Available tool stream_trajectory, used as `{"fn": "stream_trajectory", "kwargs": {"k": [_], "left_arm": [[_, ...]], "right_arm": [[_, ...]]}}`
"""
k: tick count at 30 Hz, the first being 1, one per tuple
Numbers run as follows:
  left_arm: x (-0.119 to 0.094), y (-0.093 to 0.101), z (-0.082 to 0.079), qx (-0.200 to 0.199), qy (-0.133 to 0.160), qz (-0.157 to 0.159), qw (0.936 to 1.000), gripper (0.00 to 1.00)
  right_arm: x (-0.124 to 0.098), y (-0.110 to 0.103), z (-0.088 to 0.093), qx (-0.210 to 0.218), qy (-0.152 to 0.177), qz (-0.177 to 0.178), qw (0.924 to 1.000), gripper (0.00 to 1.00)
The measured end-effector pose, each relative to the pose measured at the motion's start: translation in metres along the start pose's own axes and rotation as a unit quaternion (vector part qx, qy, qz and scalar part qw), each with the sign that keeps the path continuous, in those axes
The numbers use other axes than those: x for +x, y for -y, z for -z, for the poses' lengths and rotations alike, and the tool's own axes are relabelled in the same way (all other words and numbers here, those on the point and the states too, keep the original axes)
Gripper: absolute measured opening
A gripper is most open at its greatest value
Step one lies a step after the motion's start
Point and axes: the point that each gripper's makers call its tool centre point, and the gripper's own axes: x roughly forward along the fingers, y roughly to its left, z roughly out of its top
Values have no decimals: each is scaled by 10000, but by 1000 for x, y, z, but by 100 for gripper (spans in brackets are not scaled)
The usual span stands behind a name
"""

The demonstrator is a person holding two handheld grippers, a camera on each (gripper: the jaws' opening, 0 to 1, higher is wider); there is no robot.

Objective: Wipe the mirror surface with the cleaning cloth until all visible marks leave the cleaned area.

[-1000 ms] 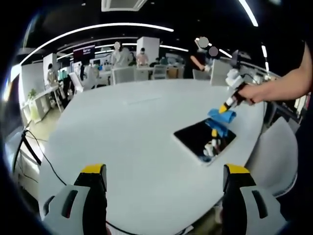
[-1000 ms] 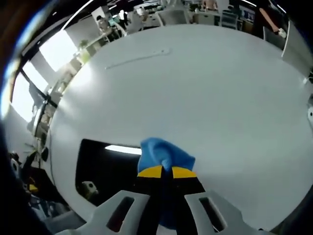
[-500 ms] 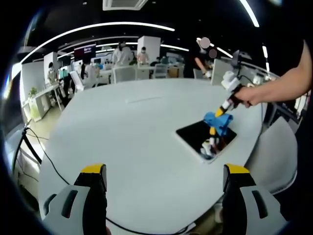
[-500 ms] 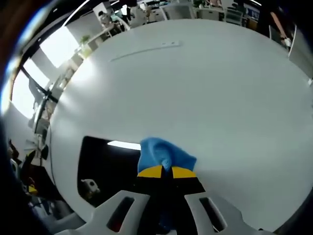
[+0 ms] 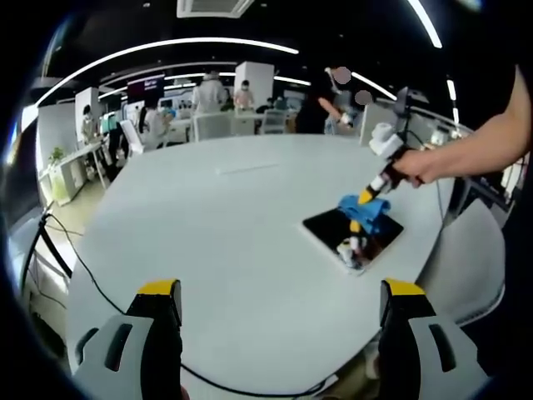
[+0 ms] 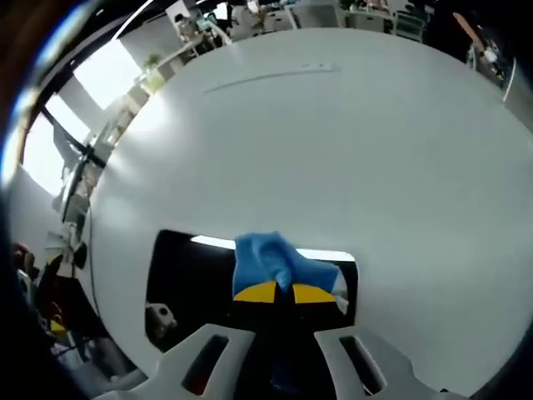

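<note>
Item: mirror, a dark rectangular panel lying flat near the edge of the white tabletop.

Status: wiping under way, not finished by our judgement. The right tool has its yellow-tipped jaws pressed together on the blue cleaning cloth, which we see bunched on the glass around the middle of the panel. We cannot make out any marks on the dark surface, so we cannot say which parts are clean; the area to the left of the cloth looks yet to be covered.

Left tool: jaws spread wide, holding nothing, hovering above the near tabletop, well apart from the mirror.

View differences: the left gripper view shows a person's hand carrying the right tool, the whole mirror outline with its pale rim, and the office behind. The right gripper view shows the cloth up close and a reflected ceiling light strip.
</note>
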Motion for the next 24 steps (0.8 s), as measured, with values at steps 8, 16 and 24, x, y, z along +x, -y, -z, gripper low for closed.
{"fn": "stream_trajectory", "kwargs": {"k": [8,16,24], "left_arm": [[-3,-4,3,-39,11,-3,10000,100],[-6,-9,7,-25,-10,34,10000,100],[-10,-12,6,0,1,23,10000,100]], "right_arm": [[3,-18,-1,7,-1,-53,10000,0],[9,-34,-4,32,23,-135,9999,0],[20,-63,-8,-227,-27,-216,9995,0]]}}
